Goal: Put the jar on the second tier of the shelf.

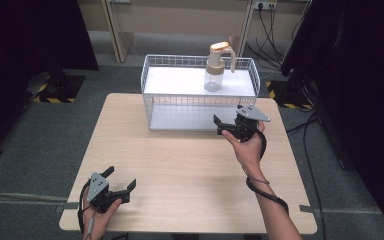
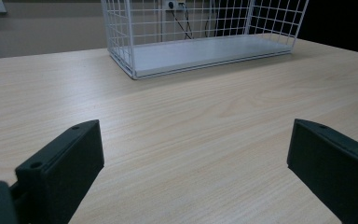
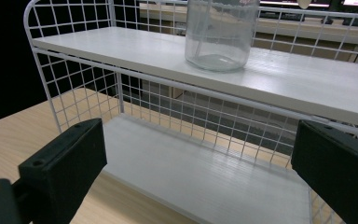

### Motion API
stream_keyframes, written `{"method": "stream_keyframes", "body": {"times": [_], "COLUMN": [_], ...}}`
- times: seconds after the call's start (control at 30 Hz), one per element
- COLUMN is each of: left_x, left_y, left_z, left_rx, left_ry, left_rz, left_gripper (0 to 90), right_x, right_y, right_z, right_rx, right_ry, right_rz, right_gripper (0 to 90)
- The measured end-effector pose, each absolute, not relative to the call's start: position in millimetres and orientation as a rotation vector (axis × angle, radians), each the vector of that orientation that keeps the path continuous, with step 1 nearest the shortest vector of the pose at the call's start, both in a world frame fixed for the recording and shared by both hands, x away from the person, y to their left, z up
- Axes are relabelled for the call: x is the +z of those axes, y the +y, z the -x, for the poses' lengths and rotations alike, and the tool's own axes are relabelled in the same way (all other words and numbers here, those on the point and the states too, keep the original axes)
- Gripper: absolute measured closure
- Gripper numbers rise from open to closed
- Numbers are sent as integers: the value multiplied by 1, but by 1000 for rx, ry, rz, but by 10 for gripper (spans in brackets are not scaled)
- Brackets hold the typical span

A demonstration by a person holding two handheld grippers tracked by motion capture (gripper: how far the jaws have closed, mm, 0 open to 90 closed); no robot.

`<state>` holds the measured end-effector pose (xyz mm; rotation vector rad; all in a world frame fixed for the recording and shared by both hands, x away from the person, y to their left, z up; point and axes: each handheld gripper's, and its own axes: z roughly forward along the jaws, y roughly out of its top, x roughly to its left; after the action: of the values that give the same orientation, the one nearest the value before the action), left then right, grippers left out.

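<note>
Grippers both wide and empty, left gripper [image 1: 121,183] low near table's front edge, right gripper [image 1: 225,125] before wire rack [image 1: 152,85]; bottle [image 1: 215,70] upright on upper shelf beyond, so lift right over the rim, square on its clear body.

Your left gripper [image 1: 121,180] sits low, near you, with its jaws wide open. Your right arm reaches far forward, and your right gripper [image 1: 222,122] has its jaws wide open too.
</note>
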<state>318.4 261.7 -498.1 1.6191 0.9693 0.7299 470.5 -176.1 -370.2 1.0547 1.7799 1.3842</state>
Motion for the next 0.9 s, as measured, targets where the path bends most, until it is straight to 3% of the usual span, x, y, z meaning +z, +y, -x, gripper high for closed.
{"method": "stream_keyframes", "body": {"times": [0.9], "left_x": [-498], "left_y": [261], "left_z": [-318], "left_rx": [735], "left_ry": [968], "left_rz": [-1619], "left_gripper": [31], "right_x": [-412], "right_y": [-205], "right_z": [-432], "right_rx": [1351], "right_ry": [1781], "right_rz": [-1090], "right_gripper": [36]}}
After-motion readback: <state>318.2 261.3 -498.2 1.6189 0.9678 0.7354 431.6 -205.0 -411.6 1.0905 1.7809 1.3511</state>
